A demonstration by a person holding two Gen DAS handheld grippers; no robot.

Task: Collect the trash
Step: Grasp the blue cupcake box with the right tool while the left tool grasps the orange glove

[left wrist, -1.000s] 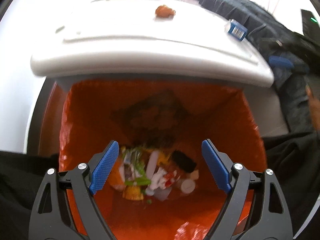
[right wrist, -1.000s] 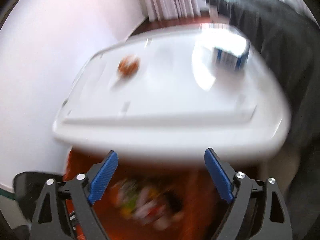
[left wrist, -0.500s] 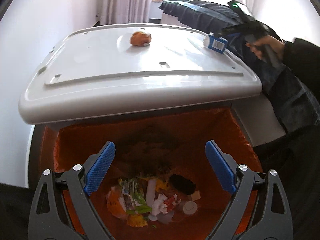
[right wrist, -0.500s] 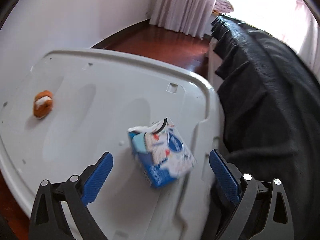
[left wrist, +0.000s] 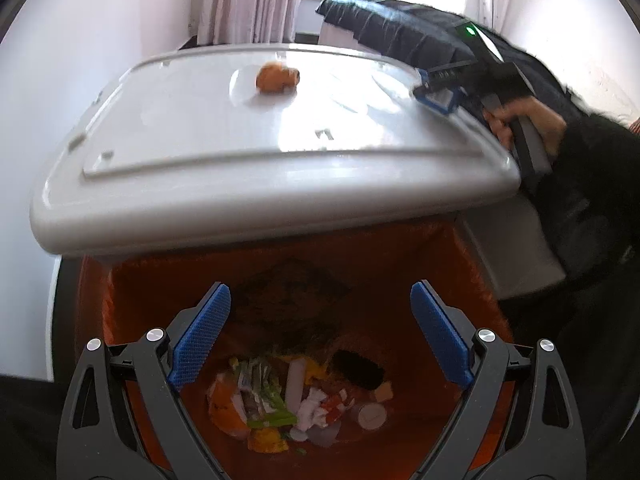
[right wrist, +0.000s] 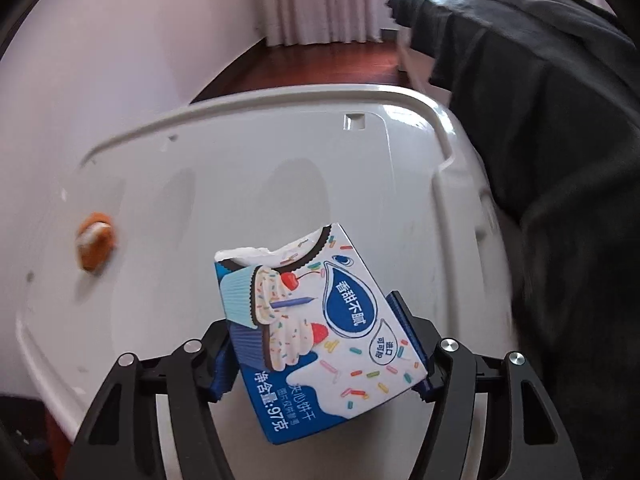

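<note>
My right gripper (right wrist: 314,338) has the torn blue-and-white biscuit box (right wrist: 320,320) between its jaws, which are closing; both blue pads touch the box's sides. The box rests near the right edge of the white bin lid (right wrist: 240,184). An orange scrap of food (right wrist: 95,246) lies farther left on the lid. In the left wrist view my left gripper (left wrist: 320,332) stands open and empty over the bin's orange liner (left wrist: 460,280), with mixed trash (left wrist: 288,404) at the bottom. That view also shows the scrap (left wrist: 277,76), the box (left wrist: 438,98) and the hand (left wrist: 532,120) holding the right gripper.
The lid (left wrist: 240,132) covers the far half of the bin. A dark cloth (right wrist: 540,120) drapes over furniture right of the lid. A white wall stands on the left, with pale curtains (left wrist: 248,0) and a wooden floor (right wrist: 320,68) behind.
My right gripper swung from the bin opening across the lid to the biscuit box and closed around it. The left gripper rose a little above the bin and stayed open.
</note>
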